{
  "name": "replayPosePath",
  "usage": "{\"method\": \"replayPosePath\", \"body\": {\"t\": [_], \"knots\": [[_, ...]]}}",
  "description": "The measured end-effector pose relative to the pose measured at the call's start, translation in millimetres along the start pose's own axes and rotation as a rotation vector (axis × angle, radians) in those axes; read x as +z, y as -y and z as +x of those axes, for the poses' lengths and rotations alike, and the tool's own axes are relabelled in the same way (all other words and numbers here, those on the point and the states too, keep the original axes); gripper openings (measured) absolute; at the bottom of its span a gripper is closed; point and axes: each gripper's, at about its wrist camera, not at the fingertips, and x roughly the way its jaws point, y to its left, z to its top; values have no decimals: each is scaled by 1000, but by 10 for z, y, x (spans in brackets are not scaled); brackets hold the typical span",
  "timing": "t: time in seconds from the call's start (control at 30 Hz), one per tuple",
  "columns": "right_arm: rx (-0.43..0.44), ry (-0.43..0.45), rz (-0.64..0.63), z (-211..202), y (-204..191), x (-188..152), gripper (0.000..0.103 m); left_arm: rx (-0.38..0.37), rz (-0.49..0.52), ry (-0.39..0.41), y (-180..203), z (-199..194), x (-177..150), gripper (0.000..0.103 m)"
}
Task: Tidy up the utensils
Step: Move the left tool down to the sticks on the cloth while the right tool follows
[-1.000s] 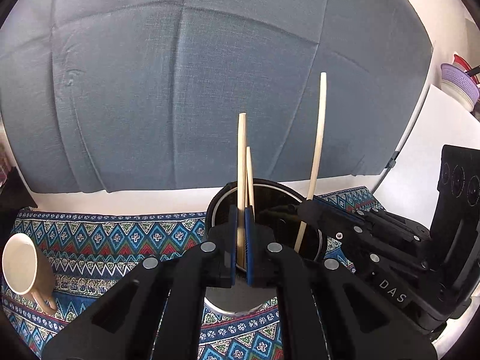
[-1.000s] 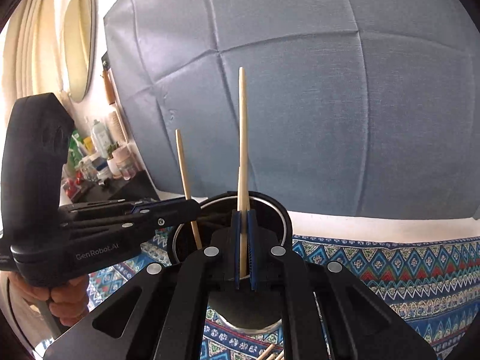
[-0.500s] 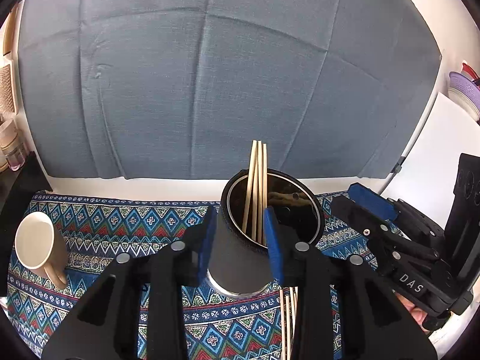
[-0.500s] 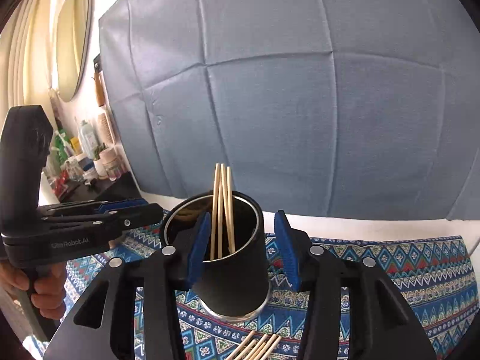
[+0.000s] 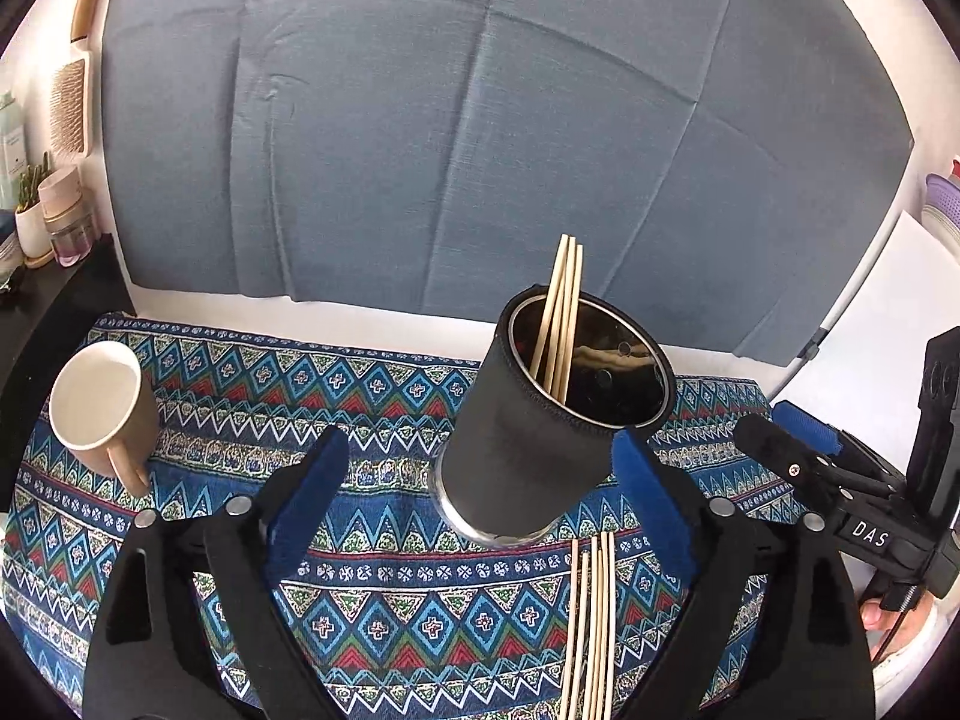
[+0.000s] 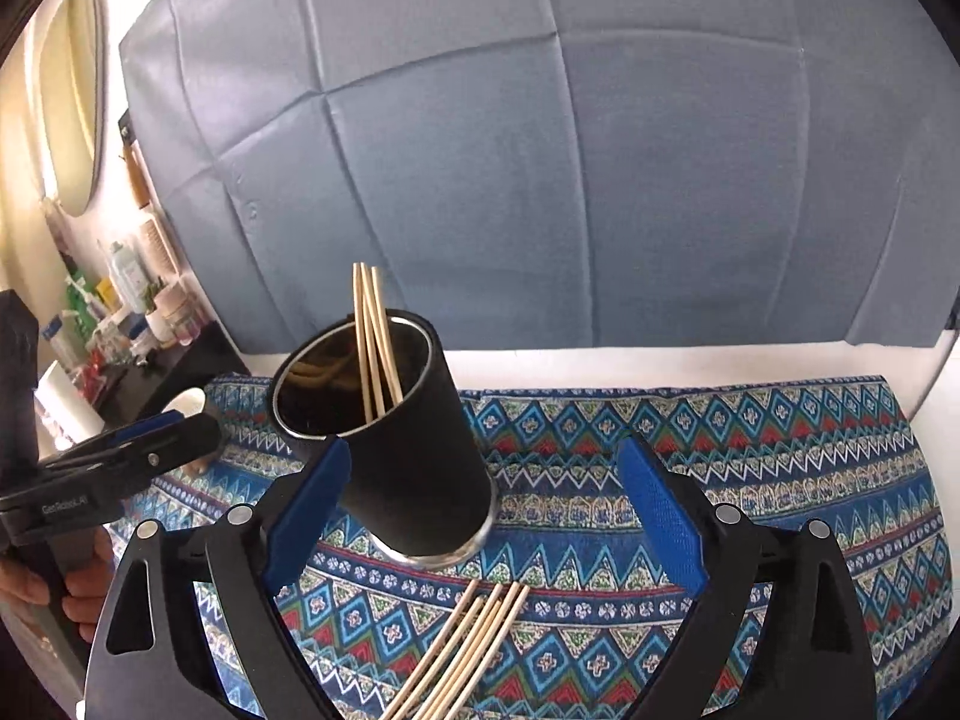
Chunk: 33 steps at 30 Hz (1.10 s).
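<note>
A black holder with a metal rim stands on the patterned cloth, and several wooden chopsticks lean inside it. More loose chopsticks lie in a bundle on the cloth in front of it. My left gripper is empty. Its jaws are opening, with the holder just ahead of the tips and neither pad touching it. In the right wrist view, the right gripper is also opening and empty. The holder with its chopsticks stands ahead to the left, and the loose bundle lies below.
A beige mug stands on the cloth's left end. A dark shelf with bottles and jars lies further left. A blue-grey backdrop hangs behind, and a white board stands at the right. A person's hand grips the left tool.
Both grippers were shut on upright chopsticks over the holder. They let go, the chopsticks now stand in the holder, and both grippers opened wide and drew back.
</note>
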Motion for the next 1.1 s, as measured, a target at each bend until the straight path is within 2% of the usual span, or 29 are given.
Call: {"method": "replayPosePath", "body": {"t": [0.07, 0.3, 0.73, 0.93, 1.1], "knots": [[-13, -27, 3, 12, 14, -45, 87, 23, -5, -12, -19, 3, -57, 97], [-74, -152, 21, 177, 58, -296, 87, 58, -35, -112, -137, 102, -257, 97], [-182, -401, -8, 583, 81, -1046, 87, 85, -18, -282, -172, 387, -746, 97], [-241, -461, -20, 717, 51, -1265, 87, 93, -7, -344, -174, 500, -908, 97], [-234, -471, -2, 765, 33, -1338, 87, 89, -24, -368, -150, 562, -959, 97]]}}
